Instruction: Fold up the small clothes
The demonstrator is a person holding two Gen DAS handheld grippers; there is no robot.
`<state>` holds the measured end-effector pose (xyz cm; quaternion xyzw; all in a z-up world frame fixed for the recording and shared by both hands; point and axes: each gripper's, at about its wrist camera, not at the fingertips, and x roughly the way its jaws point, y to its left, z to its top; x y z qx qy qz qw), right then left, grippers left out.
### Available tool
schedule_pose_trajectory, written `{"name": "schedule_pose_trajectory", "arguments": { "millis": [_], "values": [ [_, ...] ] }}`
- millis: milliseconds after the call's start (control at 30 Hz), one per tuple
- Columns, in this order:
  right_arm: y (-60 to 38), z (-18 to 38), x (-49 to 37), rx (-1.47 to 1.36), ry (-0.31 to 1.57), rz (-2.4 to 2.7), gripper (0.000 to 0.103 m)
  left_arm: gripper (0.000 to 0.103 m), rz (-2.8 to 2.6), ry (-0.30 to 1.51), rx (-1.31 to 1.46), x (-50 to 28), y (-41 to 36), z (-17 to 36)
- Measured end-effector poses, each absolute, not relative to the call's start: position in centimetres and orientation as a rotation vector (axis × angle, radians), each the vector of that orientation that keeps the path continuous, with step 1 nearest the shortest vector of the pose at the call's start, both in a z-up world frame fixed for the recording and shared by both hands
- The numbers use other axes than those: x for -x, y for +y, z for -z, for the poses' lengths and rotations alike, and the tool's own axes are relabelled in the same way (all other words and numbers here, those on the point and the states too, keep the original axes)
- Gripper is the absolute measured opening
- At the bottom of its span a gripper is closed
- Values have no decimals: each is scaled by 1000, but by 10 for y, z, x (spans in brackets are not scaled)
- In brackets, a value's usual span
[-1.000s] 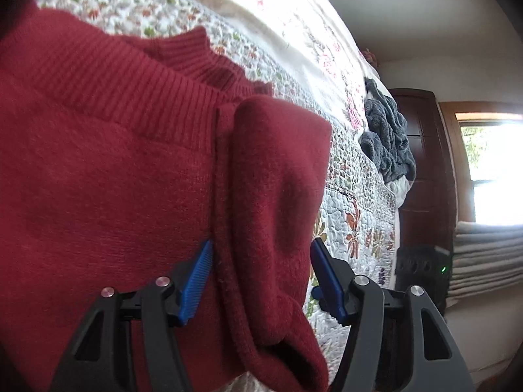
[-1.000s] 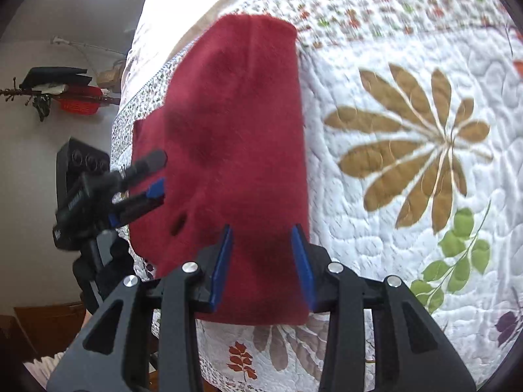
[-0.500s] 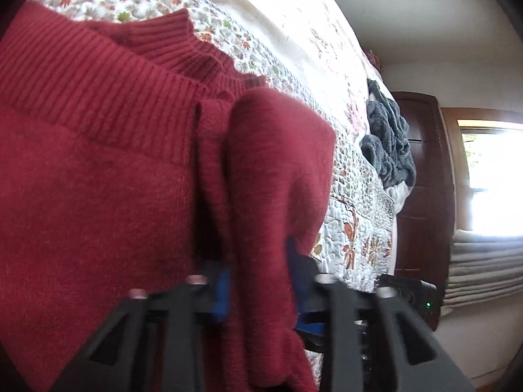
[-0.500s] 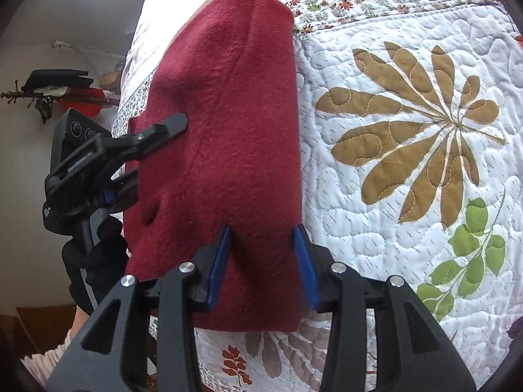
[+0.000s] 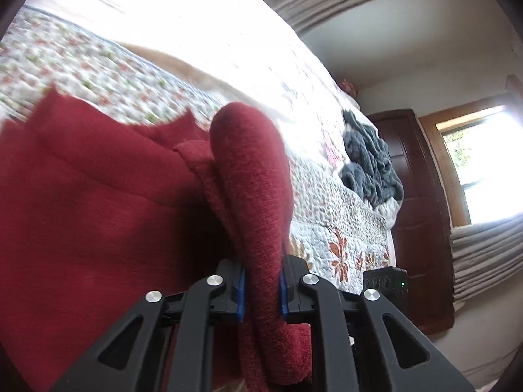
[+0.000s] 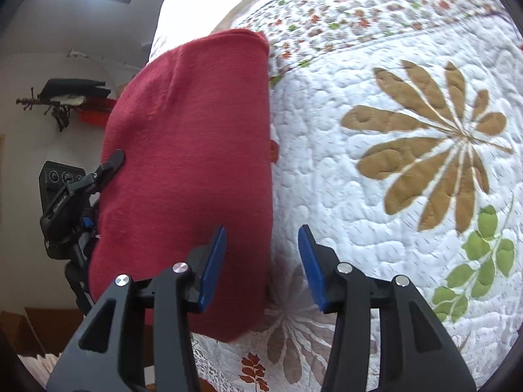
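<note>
One red knit garment (image 5: 98,228) lies on a floral quilted bed (image 6: 376,196), and two hand-held grippers work at it. The left gripper (image 5: 261,290) has its jaws pinched tight on a raised fold of the red fabric, which stands up between the blue pads and blocks the middle of the left wrist view; the rest of the garment spreads toward 9 o'clock. In the right wrist view the right gripper (image 6: 263,261) hangs over the garment's near edge with its jaws spread wide and holding nothing, one blue pad above the red cloth, the other above bare quilt. The left gripper shows there at 9 o'clock, at the garment's far side. One heap of grey fabric (image 5: 372,163) sits on the bed at 3 o'clock in the left wrist view, well apart from the red garment, with one dark wooden door (image 5: 421,212) and one bright window (image 5: 483,163) behind it. A small black box (image 5: 385,285) with a green light stands beside the bed.
</note>
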<state>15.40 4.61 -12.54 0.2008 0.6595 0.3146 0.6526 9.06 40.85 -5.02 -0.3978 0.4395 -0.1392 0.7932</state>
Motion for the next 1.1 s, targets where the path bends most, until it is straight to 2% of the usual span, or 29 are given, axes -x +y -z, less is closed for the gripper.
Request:
{"name": "schedule_pose_trajectory", "arguments": {
  "millis": [500, 633, 867, 1100],
  "values": [
    [124, 119, -144, -324, 1529, -854, 47, 15, 123, 898, 896, -43, 511, 56],
    [138, 119, -141, -313, 1535, -877, 49, 15, 71, 919, 900, -41, 536, 72],
    [165, 126, -133, -245, 1560, -879, 49, 15, 26, 1012, 926, -41, 556, 132],
    [175, 137, -122, -221, 1588, -869, 50, 20, 26, 1020, 920, -37, 557, 125]
  ]
}}
